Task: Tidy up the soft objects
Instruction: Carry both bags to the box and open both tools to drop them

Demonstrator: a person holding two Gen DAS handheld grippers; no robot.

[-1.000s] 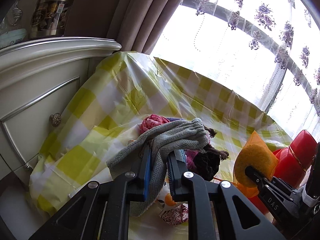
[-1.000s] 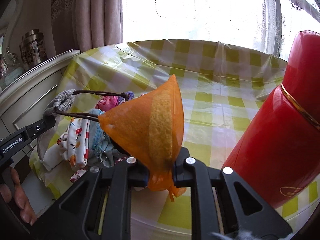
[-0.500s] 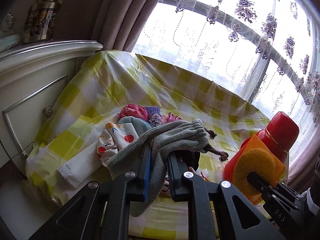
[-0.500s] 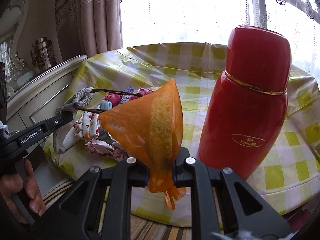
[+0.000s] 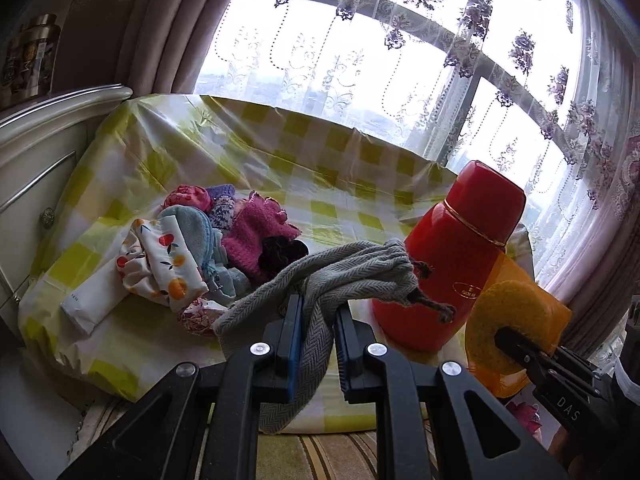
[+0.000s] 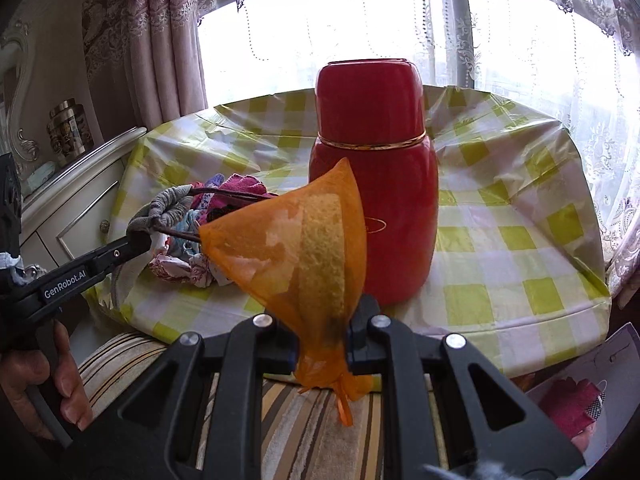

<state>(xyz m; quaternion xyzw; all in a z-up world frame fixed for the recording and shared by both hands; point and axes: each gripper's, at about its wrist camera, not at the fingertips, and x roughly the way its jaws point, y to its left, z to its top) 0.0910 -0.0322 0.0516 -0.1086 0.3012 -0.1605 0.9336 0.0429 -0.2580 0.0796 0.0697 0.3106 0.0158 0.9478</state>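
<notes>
My left gripper (image 5: 318,332) is shut on a grey herringbone drawstring pouch (image 5: 328,280), held in the air before the table's near edge; its brown cord ends dangle to the right. My right gripper (image 6: 322,334) is shut on the neck of an orange mesh pouch (image 6: 296,248) with a yellow sponge inside, also off the table. In the left wrist view the orange pouch (image 5: 516,332) shows at lower right. A heap of soft items (image 5: 208,244) lies on the yellow checked tablecloth (image 5: 320,160): pink knit, fruit-print cloth, blue cloth.
A tall red thermos (image 6: 372,184) stands upright near the table's front. A white flat packet (image 5: 94,300) lies left of the heap. A cream cabinet (image 5: 36,152) flanks the table on the left. A striped seat (image 6: 280,408) is below. A hand (image 6: 60,384) grips the left tool.
Both grippers have drawn back from the table with their pouches still held; the heap and the thermos now look farther off, and the table's front edge and the striped seat have come into view.
</notes>
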